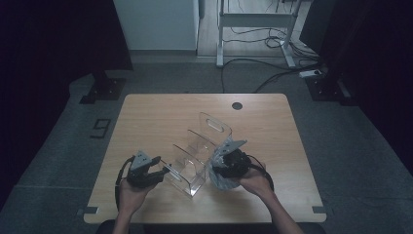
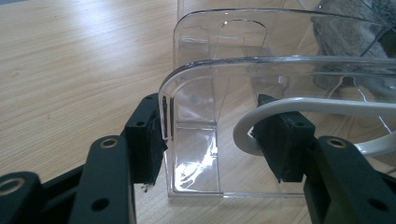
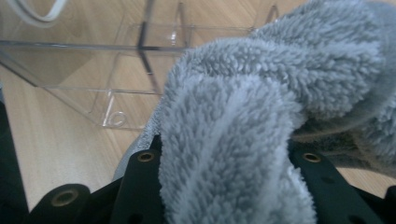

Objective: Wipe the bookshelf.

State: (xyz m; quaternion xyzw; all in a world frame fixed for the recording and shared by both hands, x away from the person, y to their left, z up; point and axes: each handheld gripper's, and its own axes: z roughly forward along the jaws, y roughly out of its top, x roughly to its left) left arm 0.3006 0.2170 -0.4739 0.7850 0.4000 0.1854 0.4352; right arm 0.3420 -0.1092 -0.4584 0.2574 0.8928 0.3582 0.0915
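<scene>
Left gripper [image 1: 163,171] clamps the clear organizer's [image 1: 195,156] end wall; right gripper [image 1: 220,163] grips a grey cloth [image 3: 243,116] beside it.

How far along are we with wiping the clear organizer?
Done: the left gripper is clamped on an end wall of the clear organizer, steadying it, and the right gripper has the grey cloth bunched between its jaws. In hand: the cloth sits beside the organizer's side wall. Left: wiping; I can't tell which surfaces are done.
</scene>
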